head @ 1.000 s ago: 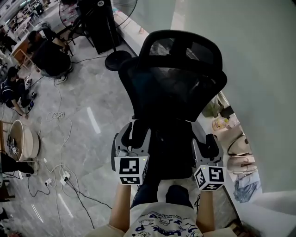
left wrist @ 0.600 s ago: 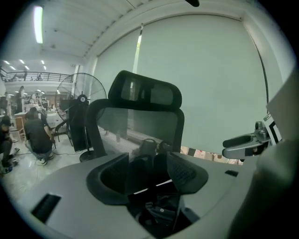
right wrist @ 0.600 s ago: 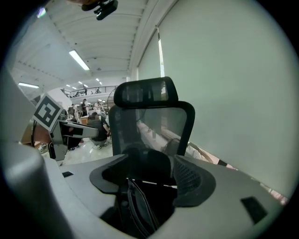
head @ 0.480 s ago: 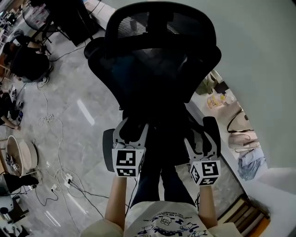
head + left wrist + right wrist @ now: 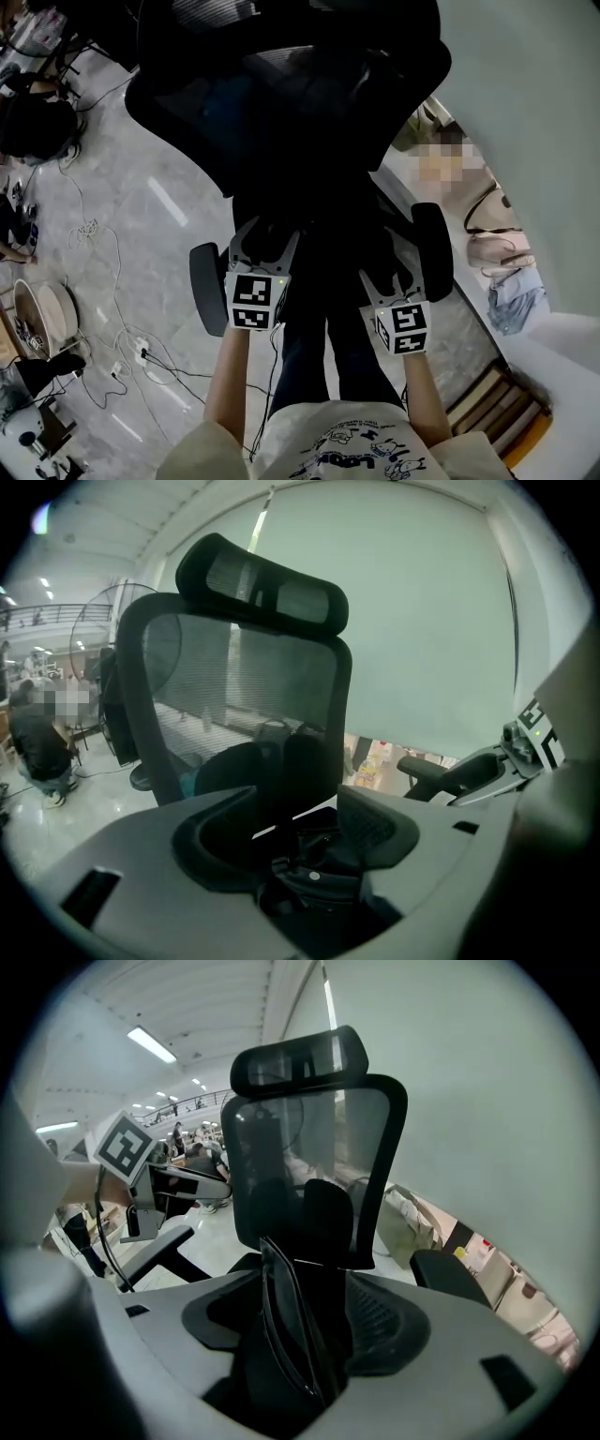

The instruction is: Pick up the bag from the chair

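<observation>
CHAIR-SIDE PICKUP: A person stands at the near edge of a black mesh office chair [image 5: 309, 103] with a handheld gripper in each hand. Both are aimed down at the seat, where a black bag [image 5: 314, 878] sits (all but lost against the dark upholstery in the head view).

The left gripper [image 5: 266, 239] has its jaws well apart over the bag's body. A small metal rivet and folds of dark material show between them, and nothing is pressed.

The right gripper [image 5: 392, 281] also has its jaws wide, though they have just been closing a little. A thin black strap [image 5: 281, 1321] of the bag stands upright in the gap, touching neither pad so far as can be seen.

The step in hand appears to be the approach before the grasp: both tools are set about the bag, but neither has taken hold. The next move likely calls for the right jaws to shut on the strap and the left on the body or a second handle. A lift straight up would then clear the armrests [image 5: 207, 286] flanking the seat.

The bag looks soft and slack, black throughout, with slim looped handles and small metal fittings; its full outline cannot be made out. Pale handbags [image 5: 494, 251] lie by the wall at right.
</observation>
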Available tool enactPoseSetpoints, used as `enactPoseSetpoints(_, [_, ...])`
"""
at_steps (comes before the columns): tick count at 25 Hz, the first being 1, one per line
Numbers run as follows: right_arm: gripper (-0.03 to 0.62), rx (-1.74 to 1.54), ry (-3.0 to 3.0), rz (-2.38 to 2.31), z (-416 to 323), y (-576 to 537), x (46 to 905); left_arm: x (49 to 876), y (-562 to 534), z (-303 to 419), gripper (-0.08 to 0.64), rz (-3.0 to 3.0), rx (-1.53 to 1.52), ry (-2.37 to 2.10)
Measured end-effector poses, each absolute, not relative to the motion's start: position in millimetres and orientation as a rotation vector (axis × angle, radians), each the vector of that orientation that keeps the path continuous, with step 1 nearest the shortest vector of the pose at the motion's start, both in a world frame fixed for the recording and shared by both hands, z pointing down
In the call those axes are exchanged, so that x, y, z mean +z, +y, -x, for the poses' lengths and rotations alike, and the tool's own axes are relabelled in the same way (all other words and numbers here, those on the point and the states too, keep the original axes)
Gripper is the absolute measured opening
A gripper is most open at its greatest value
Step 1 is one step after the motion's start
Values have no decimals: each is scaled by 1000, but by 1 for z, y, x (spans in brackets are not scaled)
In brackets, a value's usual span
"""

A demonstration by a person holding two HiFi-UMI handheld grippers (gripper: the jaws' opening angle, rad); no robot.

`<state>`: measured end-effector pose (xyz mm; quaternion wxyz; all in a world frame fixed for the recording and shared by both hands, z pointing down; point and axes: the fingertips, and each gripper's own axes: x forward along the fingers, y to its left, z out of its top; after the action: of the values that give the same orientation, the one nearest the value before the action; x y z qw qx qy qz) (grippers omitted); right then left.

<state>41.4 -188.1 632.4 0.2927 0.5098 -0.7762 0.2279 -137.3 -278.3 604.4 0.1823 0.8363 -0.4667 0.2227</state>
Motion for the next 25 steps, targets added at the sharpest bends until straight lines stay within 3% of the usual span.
enactPoseSetpoints(13, [261,695,-1944,-1254,-52,-168,722,714,-280,116,284,-2437,773,-996])
enactPoseSetpoints(25, [233,697,-1895,-1208,-52,-169,755,770,-293,91,285,-2552,882,-680])
